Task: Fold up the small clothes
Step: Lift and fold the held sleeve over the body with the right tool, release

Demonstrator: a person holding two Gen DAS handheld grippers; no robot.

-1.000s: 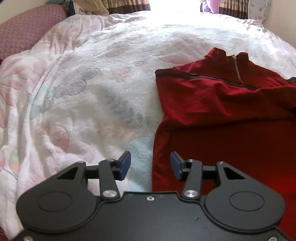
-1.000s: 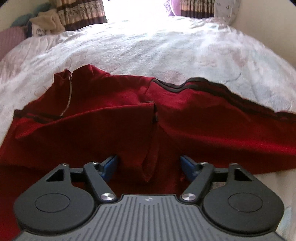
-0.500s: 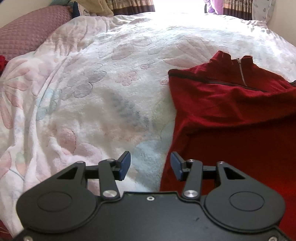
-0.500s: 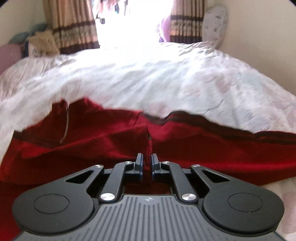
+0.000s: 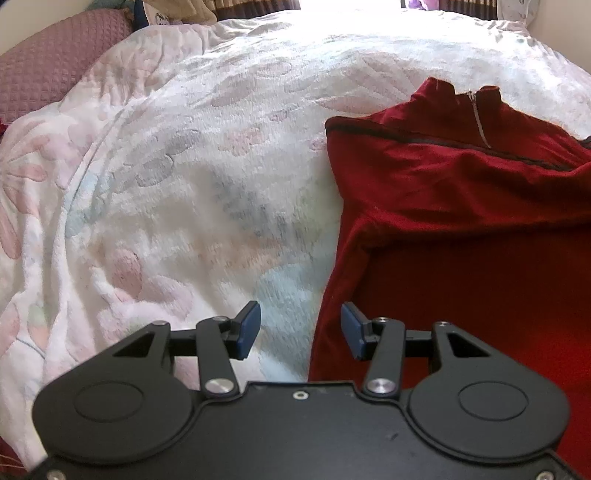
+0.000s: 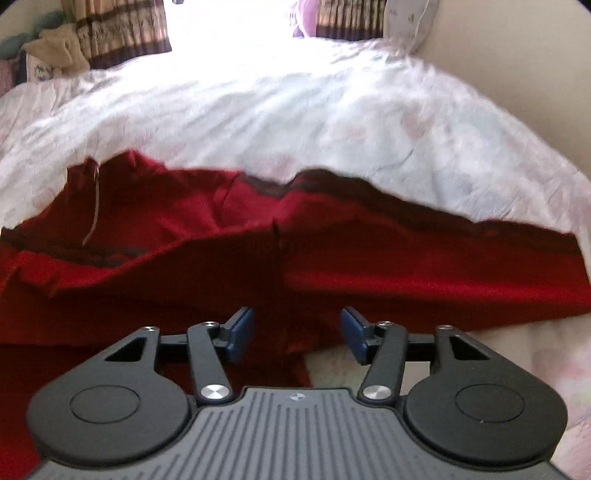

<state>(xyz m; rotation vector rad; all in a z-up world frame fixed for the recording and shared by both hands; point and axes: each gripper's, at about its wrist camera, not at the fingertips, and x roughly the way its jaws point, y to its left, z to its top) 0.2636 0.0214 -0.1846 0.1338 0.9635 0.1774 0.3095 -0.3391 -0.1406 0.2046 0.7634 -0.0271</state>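
Note:
A dark red zip-neck top [image 5: 461, 206] lies spread on the bed, collar and zip at the far end; it also shows in the right wrist view [image 6: 295, 258], with one sleeve stretched to the right. My left gripper [image 5: 300, 328] is open and empty, over the top's left edge where red cloth meets the quilt. My right gripper [image 6: 297, 332] is open, low over the red cloth near its lower hem, with nothing between the pads.
A white floral quilt [image 5: 177, 184] covers the bed. A mauve pillow [image 5: 51, 74] lies at the far left. Curtains [image 6: 118, 29], a bright window and piled cloth stand beyond the bed. A wall [image 6: 524, 55] rises on the right.
My right gripper shut on the red cloth half a second ago and is open again now, the cloth released. My left gripper stayed open and shifted slightly along the top's left edge.

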